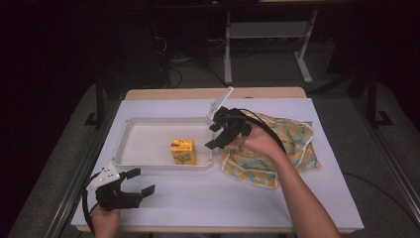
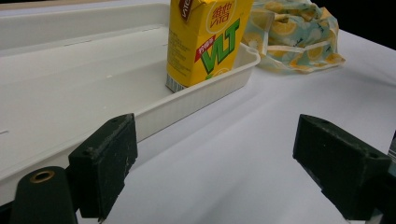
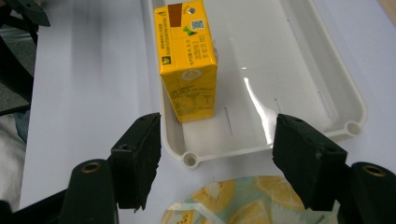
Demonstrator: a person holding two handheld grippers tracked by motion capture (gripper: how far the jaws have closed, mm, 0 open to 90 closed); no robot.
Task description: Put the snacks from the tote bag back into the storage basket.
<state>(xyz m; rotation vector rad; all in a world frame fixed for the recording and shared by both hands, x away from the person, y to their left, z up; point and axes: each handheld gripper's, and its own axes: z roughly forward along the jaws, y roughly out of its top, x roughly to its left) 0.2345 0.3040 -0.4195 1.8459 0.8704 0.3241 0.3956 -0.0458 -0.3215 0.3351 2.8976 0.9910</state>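
Observation:
A yellow drink carton (image 1: 183,150) stands upright in the white tray (image 1: 148,134), near its front right corner. In the right gripper view the carton (image 3: 187,60) stands beyond the open jaws with nothing between them. My right gripper (image 1: 214,137) hovers over the tray's right end, above the lemon-print cloth (image 1: 277,148). My left gripper (image 1: 140,181) rests open near the table's front left, just outside the tray. In the left gripper view the carton (image 2: 205,39) stands ahead, inside the tray rim (image 2: 201,93).
The lemon-print cloth (image 3: 233,203) lies bunched to the right of the tray. White paper (image 1: 223,198) covers the table. A thin white piece (image 1: 220,101) stands tilted at the tray's back right corner. Dark floor and a desk frame lie beyond the far edge.

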